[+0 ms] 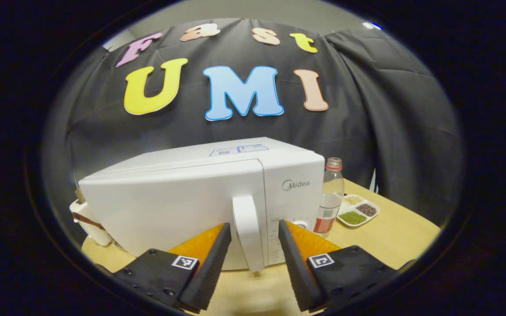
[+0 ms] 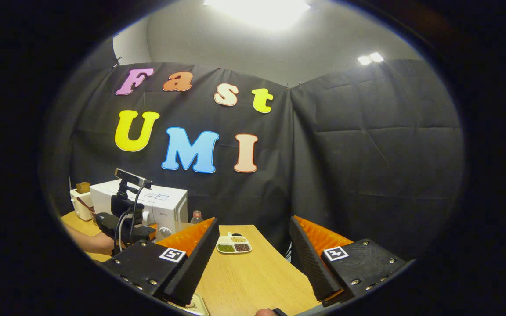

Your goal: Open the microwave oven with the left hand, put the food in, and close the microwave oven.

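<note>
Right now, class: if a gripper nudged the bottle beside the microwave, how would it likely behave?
The bottle is tall, narrow and upright, so it probably tips easily. It looks partly filled, so likely fairly light. Once down, its round body might roll across the table.

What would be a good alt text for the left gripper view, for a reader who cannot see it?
The open left gripper has its two fingers on either side of the vertical handle of a closed white microwave oven on a wooden table. To the right of the oven stand a bottle and a divided dish of beans.

Wooden table [image 1: 393, 232]: microwave [image 1: 182, 197], bottle [image 1: 330, 195], perhaps toaster [image 1: 87, 221]
</note>
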{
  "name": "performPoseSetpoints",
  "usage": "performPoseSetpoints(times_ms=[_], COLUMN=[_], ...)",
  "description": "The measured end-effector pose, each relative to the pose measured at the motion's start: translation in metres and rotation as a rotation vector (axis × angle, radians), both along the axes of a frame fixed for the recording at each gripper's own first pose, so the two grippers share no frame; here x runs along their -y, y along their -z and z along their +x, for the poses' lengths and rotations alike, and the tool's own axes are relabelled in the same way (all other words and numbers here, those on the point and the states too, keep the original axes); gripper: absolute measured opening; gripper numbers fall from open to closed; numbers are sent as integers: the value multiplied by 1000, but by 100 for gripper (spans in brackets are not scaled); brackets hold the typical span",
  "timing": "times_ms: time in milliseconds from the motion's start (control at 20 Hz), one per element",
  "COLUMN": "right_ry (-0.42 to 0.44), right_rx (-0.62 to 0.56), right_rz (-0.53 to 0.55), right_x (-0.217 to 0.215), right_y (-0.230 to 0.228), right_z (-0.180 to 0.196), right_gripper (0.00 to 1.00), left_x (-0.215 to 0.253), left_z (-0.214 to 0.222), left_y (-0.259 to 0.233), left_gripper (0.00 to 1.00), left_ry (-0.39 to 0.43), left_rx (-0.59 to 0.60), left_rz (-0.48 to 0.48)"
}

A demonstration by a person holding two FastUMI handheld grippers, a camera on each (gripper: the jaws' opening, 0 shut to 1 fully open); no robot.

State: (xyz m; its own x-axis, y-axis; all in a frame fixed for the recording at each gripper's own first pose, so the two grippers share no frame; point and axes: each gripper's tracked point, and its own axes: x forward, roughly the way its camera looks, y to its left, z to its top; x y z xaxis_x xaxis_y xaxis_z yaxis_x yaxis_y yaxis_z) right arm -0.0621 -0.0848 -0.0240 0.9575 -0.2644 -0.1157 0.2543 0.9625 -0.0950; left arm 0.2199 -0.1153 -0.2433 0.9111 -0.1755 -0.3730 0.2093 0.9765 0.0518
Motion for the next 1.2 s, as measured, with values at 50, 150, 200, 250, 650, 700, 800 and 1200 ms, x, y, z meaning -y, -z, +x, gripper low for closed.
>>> performPoseSetpoints(times_ms=[50, 150, 200, 250, 650, 700, 800, 1200], right_ry=[2, 3, 3, 6, -14, -21, -33, -62], right_rx=[1, -4, -5, -5, 1, 5, 10, 14], right_rz=[-3, -7, -8, -11, 5, 6, 8, 17], right_x=[1, 3, 5, 7, 10, 10, 10, 10], right_y=[0, 1, 1, 1, 1, 1, 1, 2], right_z=[-1, -3, -3, -5, -6, -7, -6, 5], right_gripper=[98, 98, 98, 98, 98, 98, 98, 98], left_x=[1, -3, -5, -4, -8, -8, -8, -9], left_z=[2, 6, 7, 5, 4, 3, 2, -5], left_y=[0, 1, 1, -2, 1, 1, 0, 1], left_gripper=[67, 54, 51, 38, 15, 13, 11, 7], left_ry=[-9, -35, -53, -61, -82, -84, -88, -102], left_rx=[-2, -5, -7, -3, -42, -49, -60, -86], left_rz=[1, -3, -7, -20, -46, -52, -60, -96])
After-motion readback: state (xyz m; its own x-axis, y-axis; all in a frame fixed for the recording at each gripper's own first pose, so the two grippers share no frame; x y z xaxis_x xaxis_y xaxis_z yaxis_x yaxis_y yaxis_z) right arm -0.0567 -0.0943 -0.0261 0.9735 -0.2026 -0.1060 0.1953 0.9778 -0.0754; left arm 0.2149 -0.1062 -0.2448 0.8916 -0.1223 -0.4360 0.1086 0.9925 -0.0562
